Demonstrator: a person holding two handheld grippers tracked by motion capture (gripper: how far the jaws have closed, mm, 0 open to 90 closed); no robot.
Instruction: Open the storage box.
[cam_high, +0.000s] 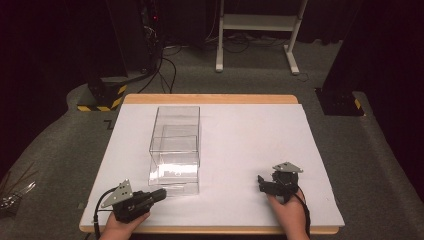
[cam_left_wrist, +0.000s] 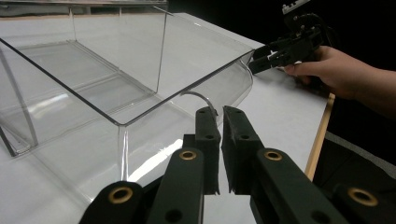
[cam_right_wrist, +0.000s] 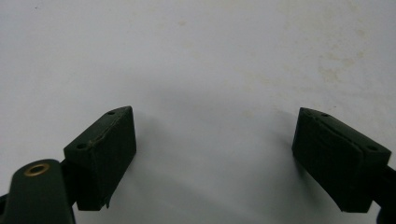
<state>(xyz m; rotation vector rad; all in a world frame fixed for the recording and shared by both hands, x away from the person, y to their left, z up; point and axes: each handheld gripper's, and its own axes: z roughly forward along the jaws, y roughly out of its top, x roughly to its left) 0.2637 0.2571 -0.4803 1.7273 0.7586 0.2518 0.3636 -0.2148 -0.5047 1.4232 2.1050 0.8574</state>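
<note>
Clear box (cam_high: 175, 150) mid-table; left gripper (cam_left_wrist: 220, 122) near-closed at rim; right gripper (cam_right_wrist: 215, 149) agape.

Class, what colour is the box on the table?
The box is colourless, clear plastic; the left gripper view shows it best.

A dim lab: black curtains, cables (cam_high: 167, 65) on grey carpet, hazard-striped stand base (cam_high: 102, 97), white-covered table (cam_high: 250, 145).
</note>
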